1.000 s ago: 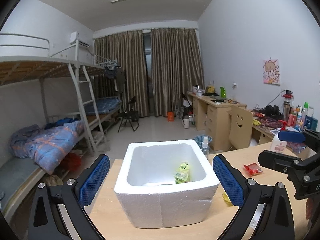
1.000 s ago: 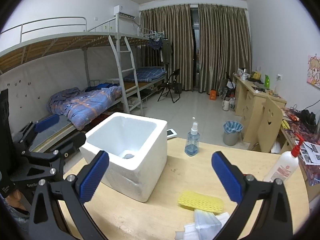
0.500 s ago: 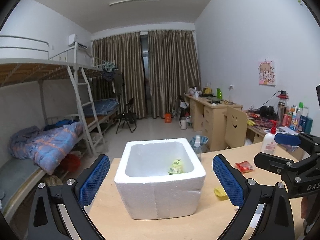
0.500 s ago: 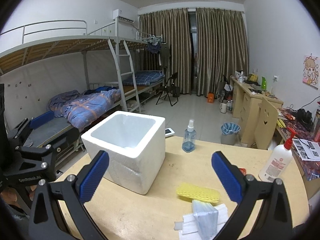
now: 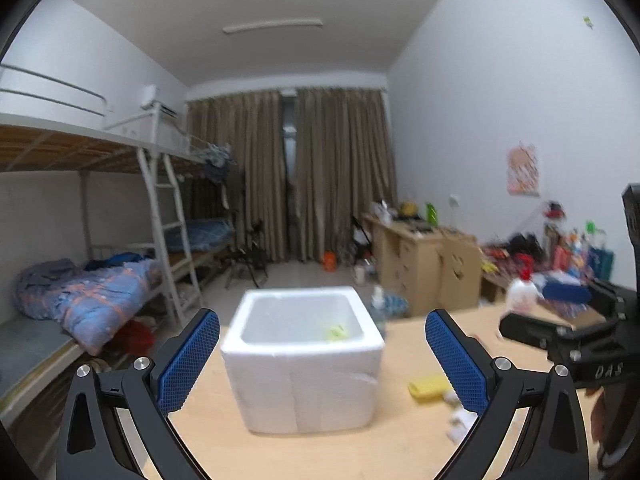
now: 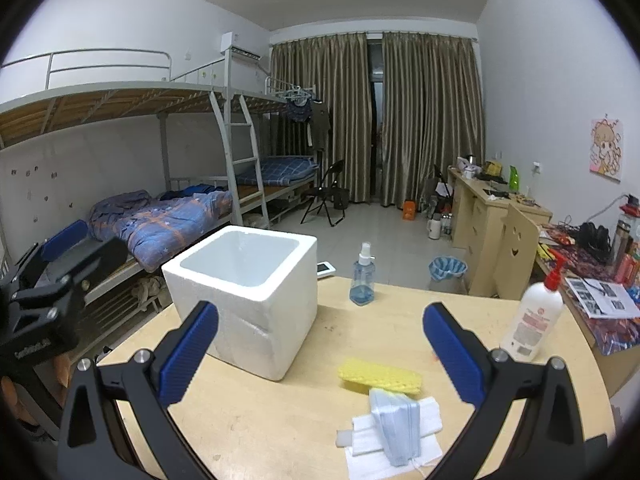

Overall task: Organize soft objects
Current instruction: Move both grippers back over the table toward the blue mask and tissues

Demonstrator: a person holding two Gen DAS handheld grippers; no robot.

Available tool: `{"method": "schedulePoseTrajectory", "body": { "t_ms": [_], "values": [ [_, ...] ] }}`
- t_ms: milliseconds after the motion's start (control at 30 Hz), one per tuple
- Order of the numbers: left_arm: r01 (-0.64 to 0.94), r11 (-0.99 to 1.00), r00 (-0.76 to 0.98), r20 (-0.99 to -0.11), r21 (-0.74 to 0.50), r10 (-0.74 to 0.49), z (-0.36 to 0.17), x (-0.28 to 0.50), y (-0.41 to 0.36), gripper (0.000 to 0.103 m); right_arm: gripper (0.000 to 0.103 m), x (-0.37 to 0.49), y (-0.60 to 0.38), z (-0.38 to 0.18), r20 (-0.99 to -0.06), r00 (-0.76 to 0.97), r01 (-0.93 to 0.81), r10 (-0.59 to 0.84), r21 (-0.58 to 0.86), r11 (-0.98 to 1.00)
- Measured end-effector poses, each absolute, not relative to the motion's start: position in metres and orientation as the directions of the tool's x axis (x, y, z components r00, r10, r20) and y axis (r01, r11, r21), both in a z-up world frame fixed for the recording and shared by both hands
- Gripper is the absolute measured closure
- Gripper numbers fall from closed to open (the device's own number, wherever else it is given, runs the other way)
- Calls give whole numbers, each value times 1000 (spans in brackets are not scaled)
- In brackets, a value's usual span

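both grippers are spread wide and hold nothing: the left gripper (image 5: pixel 322 354) hangs above the counter (image 6: pixel 376 332) facing the white foam box (image 5: pixel 304 360), and the right gripper (image 6: pixel 320 354) hangs over the counter's near part with the box at its left. a yellow-green item (image 5: pixel 337 332) lies inside the box, while the yellow sponge (image 6: pixel 380 376) lies on the counter right of the box, touching a blue mask (image 6: pixel 394 420) that rests on white packets (image 6: pixel 396 436). a blue spray bottle (image 6: pixel 363 276) and a white pump bottle (image 6: pixel 534 316) stand farther back.
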State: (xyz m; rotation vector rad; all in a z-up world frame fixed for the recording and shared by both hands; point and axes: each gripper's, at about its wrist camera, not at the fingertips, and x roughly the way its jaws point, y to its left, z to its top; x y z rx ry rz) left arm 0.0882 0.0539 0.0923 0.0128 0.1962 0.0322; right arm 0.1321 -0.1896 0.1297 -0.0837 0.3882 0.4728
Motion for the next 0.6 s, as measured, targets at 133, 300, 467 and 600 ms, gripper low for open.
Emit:
{"method": "schedulePoseTrajectory", "body": {
  "t_ms": [133, 300, 467, 600],
  "values": [
    [-26, 1000, 976, -215, 16, 29, 85, 84, 51, 0, 0, 123, -199, 124, -381, 810, -477, 447, 18, 879],
    [-12, 1000, 976, -215, -7, 10, 81, 73, 52, 0, 0, 109, -208, 120, -367, 822, -460, 435, 21, 888],
    [-27, 999, 978, -208, -20, 22, 76, 58, 51, 0, 0, 97, -221, 117, -341, 828, -453, 446, 61, 889],
    [-29, 999, 977, -212, -19, 24, 73, 53, 49, 0, 0, 89, -226, 116, -335, 817, -468, 469, 88, 879]
  ]
}}
